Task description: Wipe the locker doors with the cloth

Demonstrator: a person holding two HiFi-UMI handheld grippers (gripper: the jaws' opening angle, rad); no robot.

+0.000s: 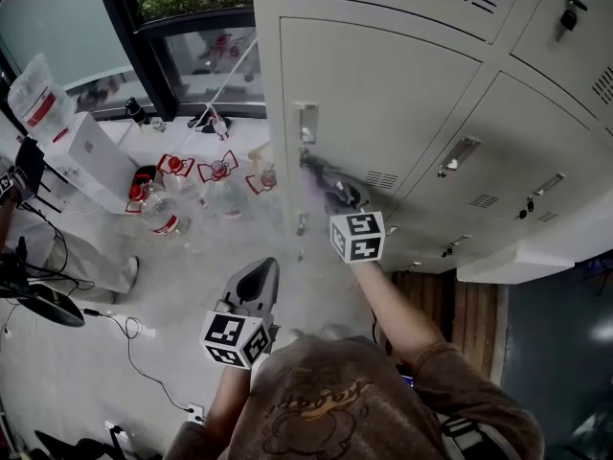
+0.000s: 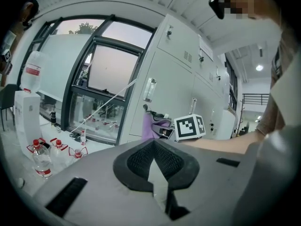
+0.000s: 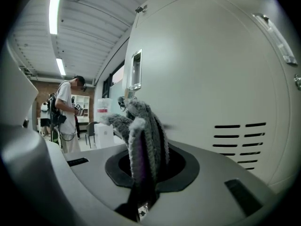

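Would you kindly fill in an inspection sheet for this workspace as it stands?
Surface: locker door, shut, pale, vents low down; no marks visible.
Job's things: cloth, bunched, at the door just below its handle.
Clutter: bottles and a white box on the floor.
Grippers: right claw shut on the cloth; left claw shut, empty, held low, away from the lockers.
Cables: cable trailing across the floor.
Surroundings: window left of the lockers; a person standing further off.
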